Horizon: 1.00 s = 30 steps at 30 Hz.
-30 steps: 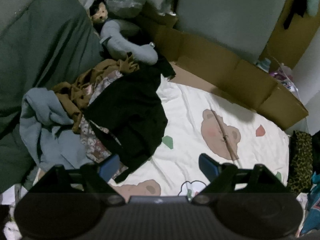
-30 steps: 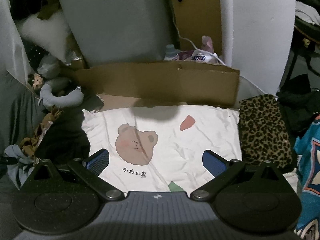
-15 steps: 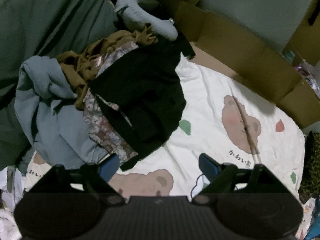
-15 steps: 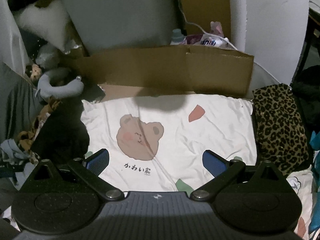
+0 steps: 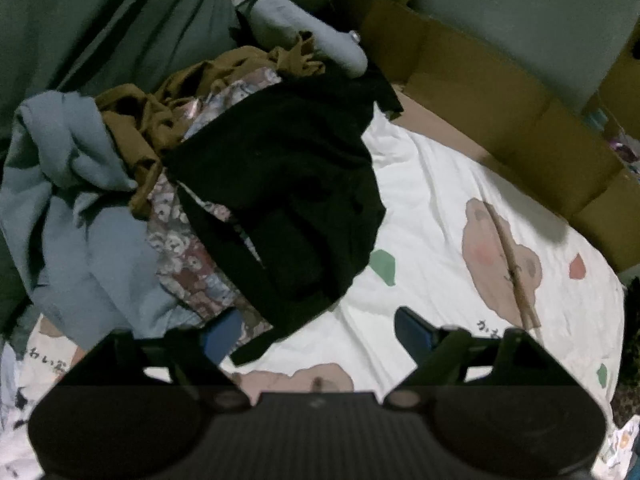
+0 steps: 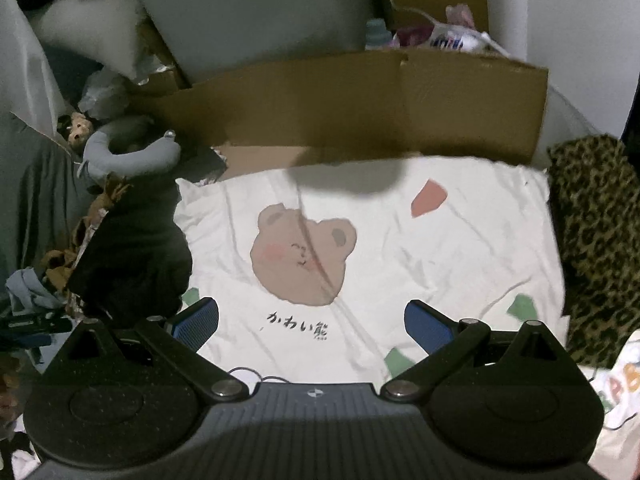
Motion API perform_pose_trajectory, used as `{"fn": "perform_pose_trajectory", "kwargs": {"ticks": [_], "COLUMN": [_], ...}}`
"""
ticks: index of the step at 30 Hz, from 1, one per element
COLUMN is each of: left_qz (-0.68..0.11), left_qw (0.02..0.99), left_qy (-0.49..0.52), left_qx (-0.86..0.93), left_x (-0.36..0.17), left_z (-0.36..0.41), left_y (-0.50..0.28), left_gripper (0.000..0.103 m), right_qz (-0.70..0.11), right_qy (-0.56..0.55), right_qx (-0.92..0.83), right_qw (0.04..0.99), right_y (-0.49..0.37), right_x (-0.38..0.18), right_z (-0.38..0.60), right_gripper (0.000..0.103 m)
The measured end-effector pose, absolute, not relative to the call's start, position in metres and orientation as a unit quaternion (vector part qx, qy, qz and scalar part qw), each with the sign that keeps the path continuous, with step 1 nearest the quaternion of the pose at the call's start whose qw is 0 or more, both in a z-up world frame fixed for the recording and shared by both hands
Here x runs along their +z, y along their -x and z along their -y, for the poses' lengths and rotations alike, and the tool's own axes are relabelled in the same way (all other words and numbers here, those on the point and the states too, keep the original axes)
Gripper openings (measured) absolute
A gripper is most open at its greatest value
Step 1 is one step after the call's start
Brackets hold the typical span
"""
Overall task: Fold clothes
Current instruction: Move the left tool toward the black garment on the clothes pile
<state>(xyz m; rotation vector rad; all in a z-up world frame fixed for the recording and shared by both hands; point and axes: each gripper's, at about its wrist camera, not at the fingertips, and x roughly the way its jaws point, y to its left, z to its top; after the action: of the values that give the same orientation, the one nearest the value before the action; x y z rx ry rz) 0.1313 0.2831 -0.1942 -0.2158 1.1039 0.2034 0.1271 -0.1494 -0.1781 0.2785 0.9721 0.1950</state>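
Observation:
A heap of clothes lies left on the white bear-print sheet (image 5: 440, 184). On top is a black garment (image 5: 288, 200), with a light blue garment (image 5: 80, 208), a brown one (image 5: 152, 120) and a patterned cloth (image 5: 180, 248) beneath it. My left gripper (image 5: 316, 326) hovers at the black garment's lower edge. Its jaws are closing, still wide, and pinch nothing; the hem's tip lies by the left finger. My right gripper (image 6: 310, 312) is open over the bare sheet (image 6: 460, 248). The black garment (image 6: 136, 252) is to its left.
A flattened cardboard box (image 6: 360, 104) stands along the sheet's far edge. A leopard-print cloth (image 6: 592, 240) borders the right side. A grey plush toy (image 5: 304, 32) and a green cover (image 5: 80, 20) lie behind the heap. A thin stick (image 5: 512, 264) crosses a bear print.
Both grippers have come down toward the sheet. The clothes heap now fills more of the left wrist view, and the black garment's hem sits nearer the left finger.

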Motion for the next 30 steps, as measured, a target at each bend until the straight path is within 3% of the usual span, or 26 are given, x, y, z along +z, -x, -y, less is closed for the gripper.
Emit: {"fn": "perform_pose_trajectory", "kwargs": {"ticks": [14, 18, 24, 29, 30], "left_qz": [-0.470, -0.460, -0.460, -0.462, -0.463], "left_qw": [0.871, 0.877, 0.877, 0.876, 0.875], "left_qy": [0.089, 0.102, 0.107, 0.102, 0.103], "left_qx": [0.109, 0.100, 0.086, 0.094, 0.094], "left_x": [-0.232, -0.241, -0.255, -0.269, -0.272], "left_z": [-0.314, -0.328, -0.341, -0.348, -0.348], "left_y": [-0.157, -0.168, -0.185, -0.200, -0.202], "left_gripper": [0.082, 0.089, 0.090, 0.090, 0.086], "right_qz": [-0.489, -0.498, -0.496, -0.498, -0.500], "right_qy": [-0.140, -0.140, -0.139, -0.157, -0.157], "right_qx": [0.098, 0.097, 0.099, 0.091, 0.091], "right_qw": [0.855, 0.850, 0.851, 0.848, 0.847], "right_y": [-0.118, -0.118, -0.120, -0.124, -0.124], "right_x": [-0.244, -0.260, -0.272, -0.282, -0.285], "right_z": [0.132, 0.129, 0.121, 0.121, 0.121], "right_gripper": [0.101, 0.101, 0.101, 0.101, 0.101]}}
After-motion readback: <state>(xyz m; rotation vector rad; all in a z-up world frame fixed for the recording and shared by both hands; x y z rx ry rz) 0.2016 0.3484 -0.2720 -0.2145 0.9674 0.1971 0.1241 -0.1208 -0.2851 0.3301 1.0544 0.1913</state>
